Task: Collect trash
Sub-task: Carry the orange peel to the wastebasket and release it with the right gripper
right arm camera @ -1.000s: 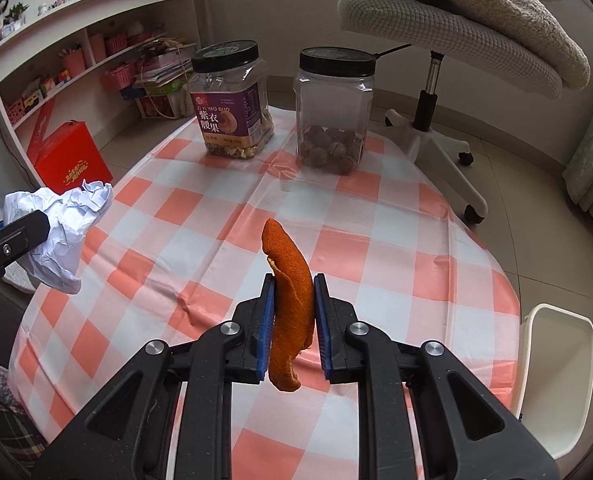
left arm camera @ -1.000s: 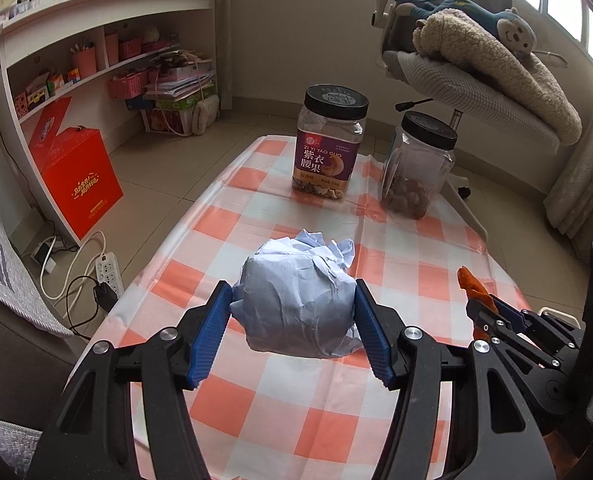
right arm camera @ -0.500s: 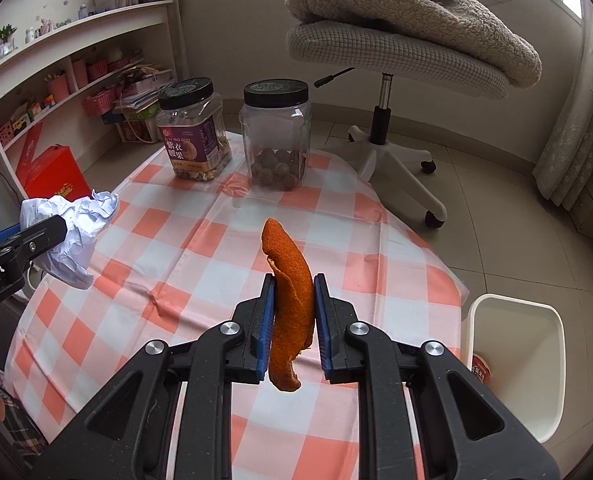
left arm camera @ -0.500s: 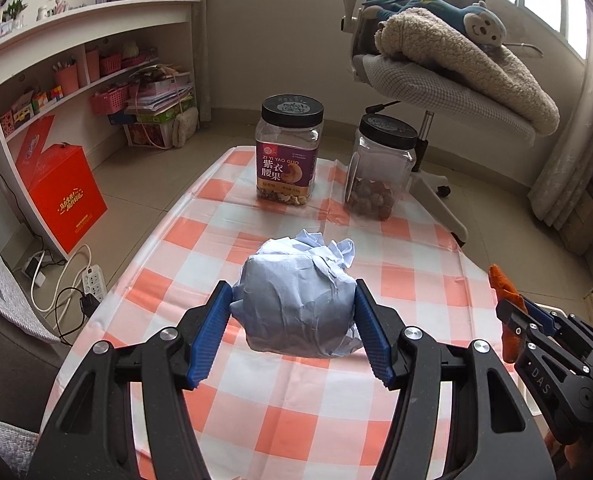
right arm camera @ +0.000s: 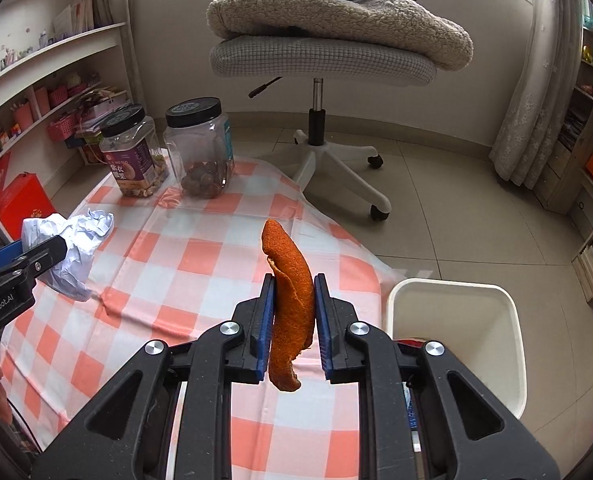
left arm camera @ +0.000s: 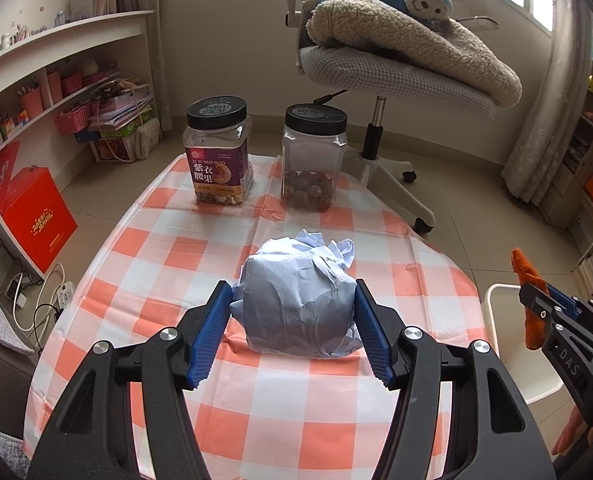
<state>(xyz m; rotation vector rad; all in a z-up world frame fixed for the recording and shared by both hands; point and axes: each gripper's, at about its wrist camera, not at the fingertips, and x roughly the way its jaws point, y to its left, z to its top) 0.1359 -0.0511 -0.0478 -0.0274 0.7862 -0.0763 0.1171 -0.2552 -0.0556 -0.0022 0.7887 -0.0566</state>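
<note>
Both loads have swung toward the white plastic bin (right arm camera: 454, 320): left gripper (left arm camera: 294, 330) clamps the crumpled pale-blue paper ball (left arm camera: 296, 304), right gripper (right arm camera: 294, 316) pinches the curled orange peel strip (right arm camera: 290, 300); drop-off looks imminent.

A home is shown, probably a study or a child's room. White wall shelves (left arm camera: 56, 76) filled with books, pink baskets and stationery are seen. A swivel chair (right arm camera: 320, 60) is loaded with a fleece blanket (right arm camera: 336, 16) and a monkey plush toy (left arm camera: 424, 0). A checked tablecloth (left arm camera: 168, 256) and snack jars (left arm camera: 218, 156) are placed before it.
</note>
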